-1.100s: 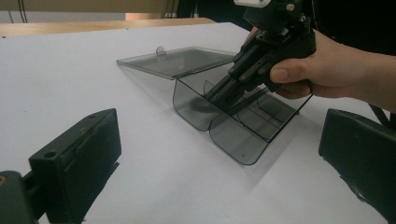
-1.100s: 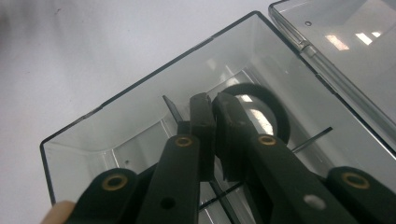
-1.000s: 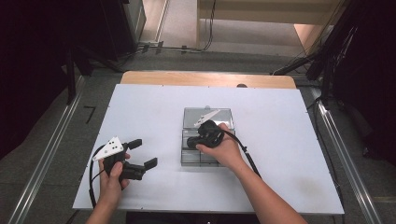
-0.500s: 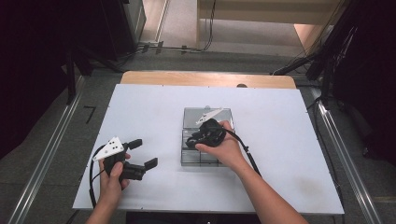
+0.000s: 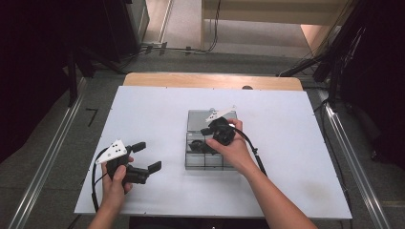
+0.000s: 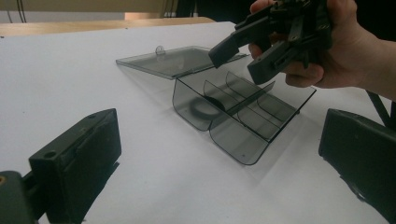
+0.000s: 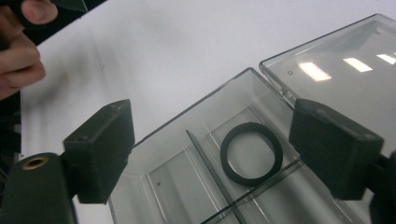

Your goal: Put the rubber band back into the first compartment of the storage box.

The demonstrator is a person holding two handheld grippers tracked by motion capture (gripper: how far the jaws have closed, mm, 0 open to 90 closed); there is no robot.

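A smoky clear compartment box [image 5: 205, 161] stands mid-table with its lid [image 5: 198, 119] folded back flat. A black ring [image 7: 224, 156] lies flat in one compartment near the hinge, also seen as the ring [image 6: 201, 108]. My right gripper [image 5: 200, 138] hovers just above the box [image 7: 163, 182] and points down into it. Its jaws have just been opening and stand open, wide of the ring and not touching it. My left gripper [image 5: 146, 156] rests at the table's front left, open and holding nothing, facing the box [image 6: 236, 140] and the right gripper [image 6: 240, 60].
The white table top [image 5: 296, 143] has bare room on every side of the box. A wooden strip [image 5: 210, 80] runs along its far edge. The right gripper's cable [image 5: 255, 157] trails back over the table beside the forearm.
The right gripper's jaws have spread apart above the box, and that hand has shifted slightly. The left hand and its gripper have stayed put.
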